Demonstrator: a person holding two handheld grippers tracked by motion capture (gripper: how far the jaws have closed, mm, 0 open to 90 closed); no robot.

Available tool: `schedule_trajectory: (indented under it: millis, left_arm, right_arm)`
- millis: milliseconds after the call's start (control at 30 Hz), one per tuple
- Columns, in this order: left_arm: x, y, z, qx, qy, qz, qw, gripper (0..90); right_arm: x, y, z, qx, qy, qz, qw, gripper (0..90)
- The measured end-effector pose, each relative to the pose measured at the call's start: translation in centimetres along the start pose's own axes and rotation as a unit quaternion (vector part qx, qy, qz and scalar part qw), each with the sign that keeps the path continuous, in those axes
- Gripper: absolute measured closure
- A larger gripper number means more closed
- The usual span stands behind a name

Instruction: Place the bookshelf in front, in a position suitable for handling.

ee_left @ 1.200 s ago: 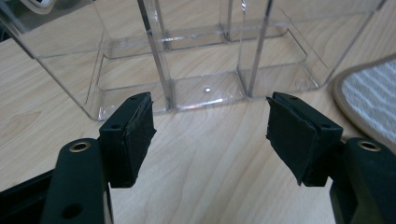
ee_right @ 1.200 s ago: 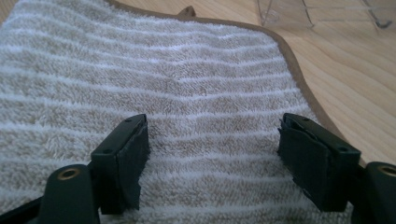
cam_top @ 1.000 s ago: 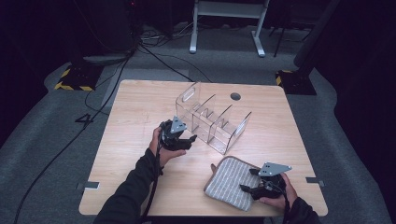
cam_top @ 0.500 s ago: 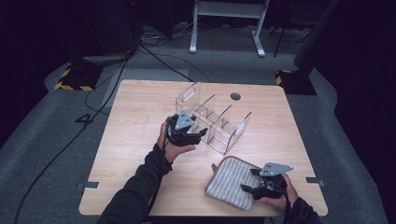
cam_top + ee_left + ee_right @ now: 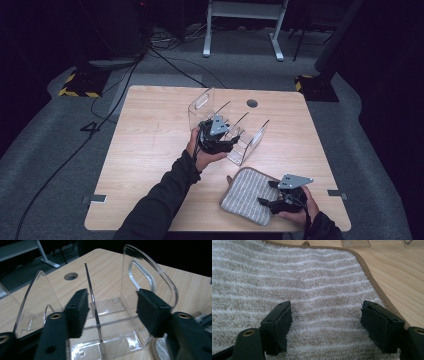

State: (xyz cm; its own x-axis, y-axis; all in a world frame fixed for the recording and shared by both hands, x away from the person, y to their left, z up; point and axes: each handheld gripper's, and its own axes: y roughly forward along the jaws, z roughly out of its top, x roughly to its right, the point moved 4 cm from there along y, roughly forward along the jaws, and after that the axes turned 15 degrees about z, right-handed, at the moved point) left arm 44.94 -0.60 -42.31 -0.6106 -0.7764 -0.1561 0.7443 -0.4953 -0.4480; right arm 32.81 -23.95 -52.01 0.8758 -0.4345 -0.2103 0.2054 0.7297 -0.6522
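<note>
The clear rack [image 5: 227,127] stands mid-table. It is straddled by the left gripper [image 5: 112,311], whose half-open jaws have just been closing, one divider between them, nothing pinched yet. The right gripper [image 5: 325,325] is held wide open over the towel [image 5: 294,280]. The slick rack could be tipped if squeezed crookedly.

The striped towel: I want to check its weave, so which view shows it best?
The right gripper view: the striped towel lies close up, pile, white stripes and brown edging clear. The high view shows the whole towel small on the table. The left gripper view shows the clear organizer.
</note>
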Motion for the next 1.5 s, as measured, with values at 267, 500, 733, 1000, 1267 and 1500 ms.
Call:
schedule_trajectory:
  millis: [267, 500, 733, 1000, 1267, 1500]
  left_arm:
    - [-0.1, 2.0, 0.3, -0.039, 0.019, 0.021, 0.9988, 57.2]
    - [-0.7, 2.9, -0.1, -0.060, 0.026, 0.023, 0.9976, 70.4]
    - [-1.0, 3.0, -0.1, -0.058, 0.050, 0.008, 0.9970, 77.1]
    - [-2.1, 2.2, -0.6, -0.067, 0.061, 0.006, 0.9959, 82.7]
    - [-3.6, 0.0, -1.9, -0.071, 0.073, -0.036, 0.9942, 85.3]
    - [-4.3, -2.2, -3.0, -0.073, 0.103, -0.053, 0.9905, 84.8]
  right_arm:
    - [-0.1, 0.0, 0.0, 0.000, -0.004, -0.002, 1.0000, 25.5]
    - [0.1, -0.2, 0.0, -0.002, -0.008, -0.005, 1.0000, 25.9]
    - [0.4, -0.5, -0.2, -0.003, -0.003, -0.010, 0.9999, 25.7]
    - [0.7, -0.8, -0.4, -0.002, 0.003, -0.013, 0.9999, 25.6]
    - [0.7, -0.7, -0.4, -0.001, 0.006, -0.012, 0.9999, 25.2]
    - [0.9, -0.8, -0.5, -0.001, 0.011, -0.018, 0.9998, 25.1]
